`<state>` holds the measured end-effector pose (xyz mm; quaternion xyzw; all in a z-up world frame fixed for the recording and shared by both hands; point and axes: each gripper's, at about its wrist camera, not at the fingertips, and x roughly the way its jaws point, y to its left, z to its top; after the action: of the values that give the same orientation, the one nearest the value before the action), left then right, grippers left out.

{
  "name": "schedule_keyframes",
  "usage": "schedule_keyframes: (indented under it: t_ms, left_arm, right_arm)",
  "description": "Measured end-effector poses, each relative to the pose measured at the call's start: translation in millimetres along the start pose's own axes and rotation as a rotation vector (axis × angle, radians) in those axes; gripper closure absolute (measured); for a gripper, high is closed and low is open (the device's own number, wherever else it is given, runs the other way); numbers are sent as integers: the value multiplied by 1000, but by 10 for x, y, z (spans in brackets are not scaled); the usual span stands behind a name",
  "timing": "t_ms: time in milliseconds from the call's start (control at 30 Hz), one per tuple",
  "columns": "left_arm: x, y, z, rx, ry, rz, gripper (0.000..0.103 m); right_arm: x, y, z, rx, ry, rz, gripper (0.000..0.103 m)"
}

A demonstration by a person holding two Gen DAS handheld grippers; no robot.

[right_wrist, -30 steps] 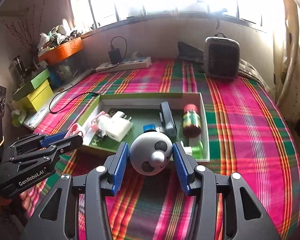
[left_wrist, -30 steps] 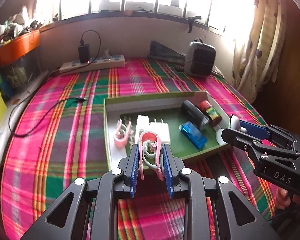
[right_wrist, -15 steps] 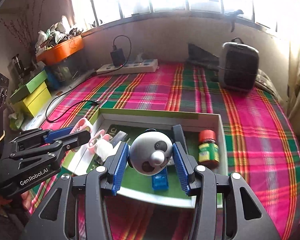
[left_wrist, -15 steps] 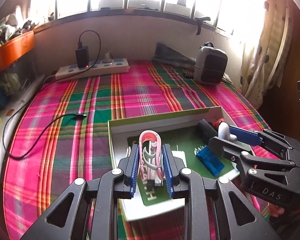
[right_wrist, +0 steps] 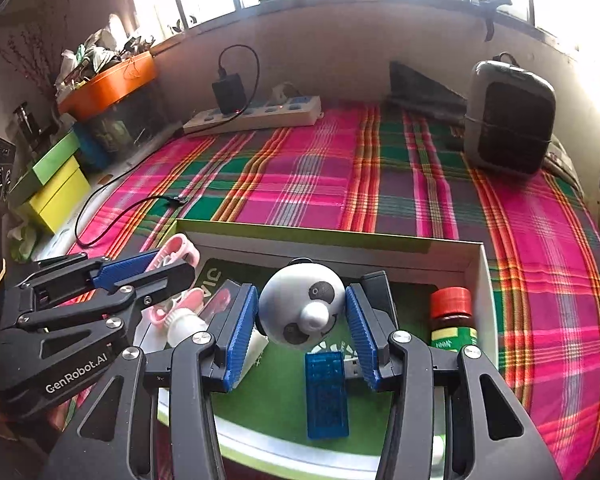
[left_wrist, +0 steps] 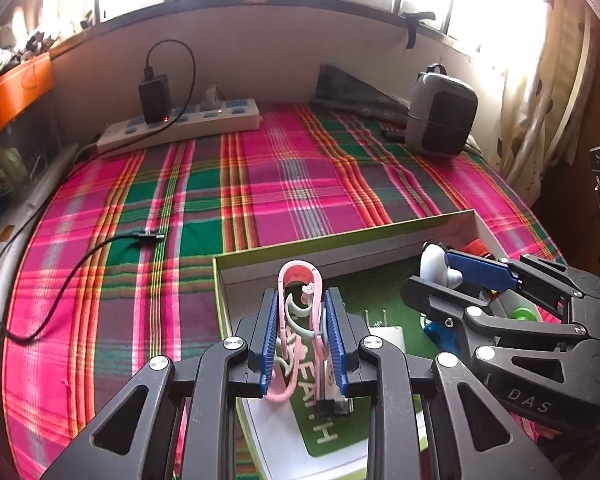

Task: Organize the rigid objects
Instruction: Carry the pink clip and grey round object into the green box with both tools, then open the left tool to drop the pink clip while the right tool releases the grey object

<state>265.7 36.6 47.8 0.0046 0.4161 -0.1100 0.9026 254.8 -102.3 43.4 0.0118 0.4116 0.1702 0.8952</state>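
Left wrist: left gripper [left_wrist: 302, 332] clamped on pink clip [left_wrist: 300, 304], held over box [left_wrist: 340, 240] near its left end. Right wrist: right gripper [right_wrist: 302, 328] pinching panda ball [right_wrist: 302, 306] above box middle; blue case [right_wrist: 327, 394], bottle [right_wrist: 452, 316] already inside. Both items not yet dropped, task partway.

Crowded tray [right_wrist: 476, 256], bare cloth [right_wrist: 320, 176] beyond
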Motion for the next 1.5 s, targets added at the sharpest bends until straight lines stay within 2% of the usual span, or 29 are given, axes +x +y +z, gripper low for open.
schedule_keyframes:
  t_ms: [467, 1167, 1500]
  left_arm:
    - [259, 40, -8, 3, 64, 10, 81]
    - [267, 26, -24, 1, 67, 0, 80]
    - [250, 27, -38, 1, 66, 5, 75]
  right_arm:
    - [256, -57, 66, -4, 39, -3, 56]
    - [281, -42, 78, -6, 33, 6, 56]
    - [270, -59, 74, 10, 28, 11, 56]
